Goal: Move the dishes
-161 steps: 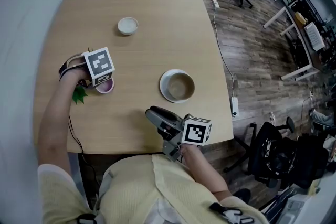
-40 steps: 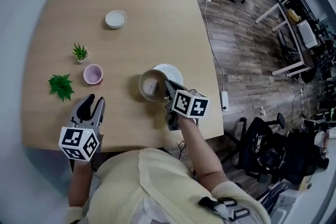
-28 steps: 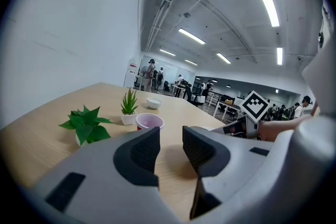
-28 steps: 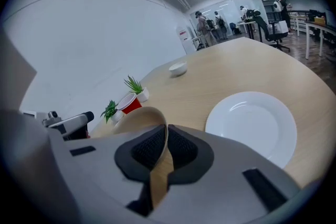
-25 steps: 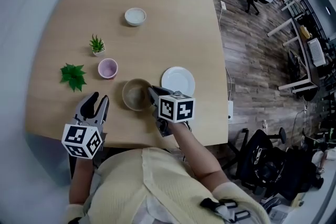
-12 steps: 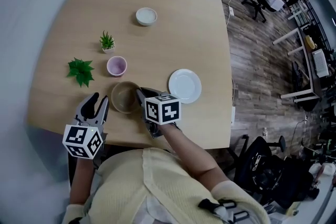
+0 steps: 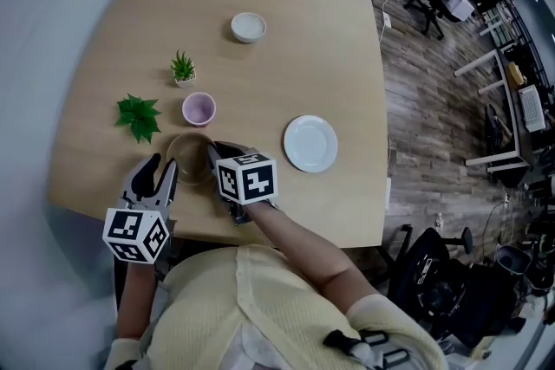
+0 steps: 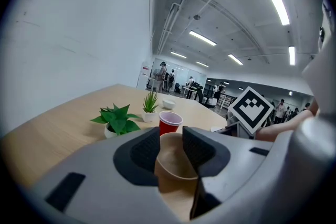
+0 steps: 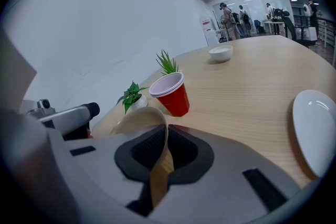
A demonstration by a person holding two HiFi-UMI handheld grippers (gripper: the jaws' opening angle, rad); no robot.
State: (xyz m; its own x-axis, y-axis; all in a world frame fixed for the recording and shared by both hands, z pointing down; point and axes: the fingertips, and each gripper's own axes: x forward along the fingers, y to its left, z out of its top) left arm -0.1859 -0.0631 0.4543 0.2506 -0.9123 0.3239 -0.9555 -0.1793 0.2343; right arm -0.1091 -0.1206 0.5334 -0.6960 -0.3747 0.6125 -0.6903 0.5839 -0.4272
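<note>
Brown bowl [image 7: 186, 159] sits near the front edge of a pale wooden desk [image 7: 286, 39], at about 7 o'clock from the desk's middle. The right hand-held gripper [image 7: 212, 153] is clamped on the bowl's rim at its 3 o'clock side, the thin wall pinched edge-on between both pads. The left hand-held gripper [image 7: 158, 167] has its jaws apart and empty, just beside the bowl at 8 o'clock, pointing at it. A red cup [image 7: 199, 109] stands close at the bowl's 12 o'clock, and a white plate [image 7: 310, 143] lies apart at 3 o'clock. The bowl looks thin-walled, light and stiff, probably smooth. Held at one point on the rim it may tip or slip, so a deep bite on the rim suits it best.
</note>
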